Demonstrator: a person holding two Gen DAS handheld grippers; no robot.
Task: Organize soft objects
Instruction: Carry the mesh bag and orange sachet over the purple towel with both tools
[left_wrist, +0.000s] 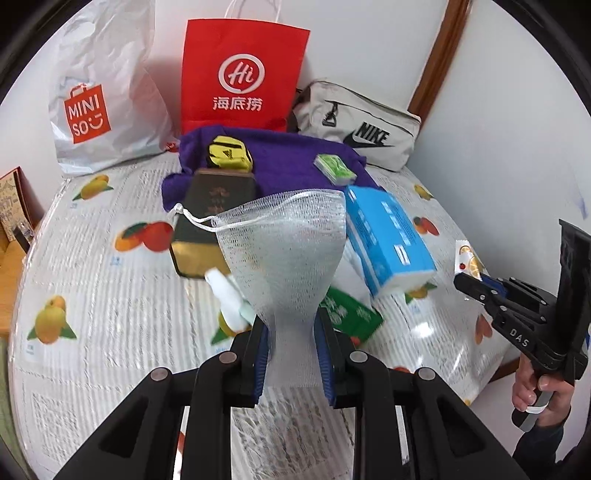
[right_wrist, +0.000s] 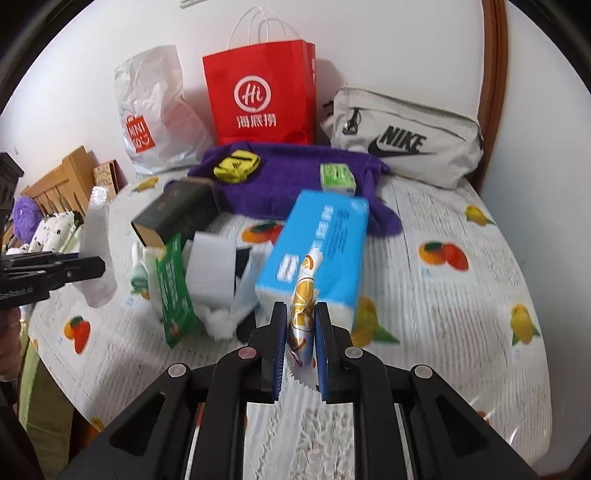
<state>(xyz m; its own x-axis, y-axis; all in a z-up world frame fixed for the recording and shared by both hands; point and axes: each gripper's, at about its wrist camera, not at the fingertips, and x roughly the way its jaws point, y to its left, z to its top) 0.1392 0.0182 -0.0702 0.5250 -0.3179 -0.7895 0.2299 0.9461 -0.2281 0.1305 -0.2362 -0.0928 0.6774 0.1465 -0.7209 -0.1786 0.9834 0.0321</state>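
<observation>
Left hand-held gripper: clamped on the narrow lower end of a white mesh drawstring pouch, which fans out above the blue pads and hangs clear of the worktop.
Right hand-held gripper: clamped on a small orange-printed sachet, held upright between the pads, above the cloth.
Worktop: covered with a fruit-print cloth, set against a white wall.
Far left, back: white MINISO bag standing against the wall.
Back middle: red paper bag upright, just beside the white one.
Back right: grey Nike pouch lying in the corner.
Middle: purple towel spread out, a yellow-and-black item and a small green packet resting on it.
In front of towel: dark box with a gold end, lying on its side.
Right of centre: blue tissue pack, tilted, near a green packet.
Far right: a person's hand gripping the handle of the right tool.
</observation>
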